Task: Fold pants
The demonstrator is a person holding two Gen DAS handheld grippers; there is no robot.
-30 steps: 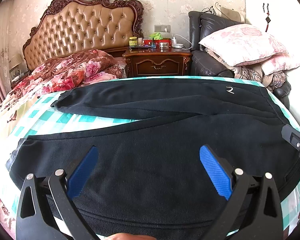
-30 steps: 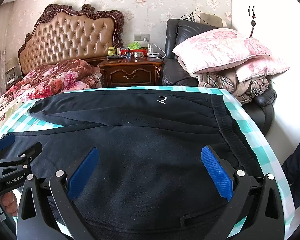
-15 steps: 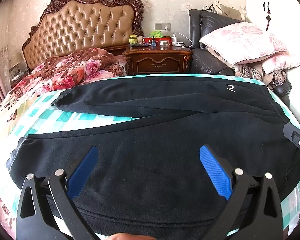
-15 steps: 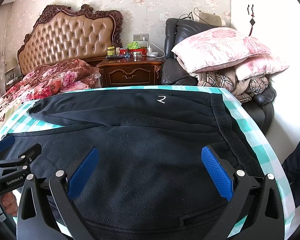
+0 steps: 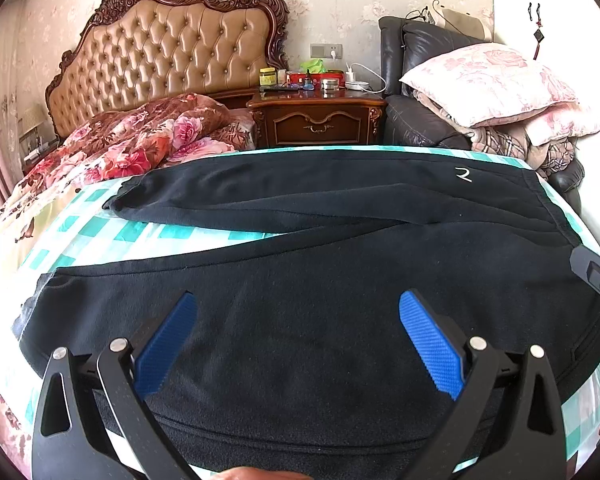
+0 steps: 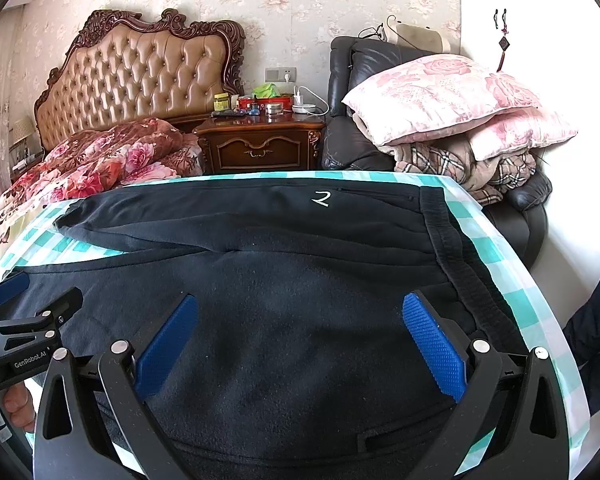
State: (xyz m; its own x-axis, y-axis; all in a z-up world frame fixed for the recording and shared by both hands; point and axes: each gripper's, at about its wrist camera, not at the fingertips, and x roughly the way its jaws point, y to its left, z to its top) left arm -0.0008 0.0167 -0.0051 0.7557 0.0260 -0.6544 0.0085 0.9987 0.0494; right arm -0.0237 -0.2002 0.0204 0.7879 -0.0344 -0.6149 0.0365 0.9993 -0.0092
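— So, where were the black pants [image 5: 320, 280] at that moment?

— They lay spread flat on the teal-and-white checked sheet [image 5: 100, 236], which covered a raised surface in front of the wooden nightstand [image 5: 318, 120]. The waistband [image 6: 456, 264] ran along the side of the pants nearer the dark leather armchair [image 6: 352, 140], and a small white mark [image 6: 321, 199] sat on the leg closest to the nightstand. The two legs pointed away from the armchair, toward the bed with the floral quilt [image 5: 140, 140], and a wedge of sheet showed between them.

— And the grippers?

— The left gripper [image 5: 298, 338] hovered over the leg farther from the nightstand, its blue pads [image 5: 166, 350] spread wide with nothing between them. The right gripper [image 6: 300, 340] was likewise wide apart and empty, poised over the seat of the pants just beside the waistband. Neither touched the cloth, as far as I could tell.

— Anything else nearby?

— Pink floral pillows [image 6: 440, 96] were piled on the armchair over a plaid blanket [image 6: 440, 160], and jars and a charger crowded the nightstand top.
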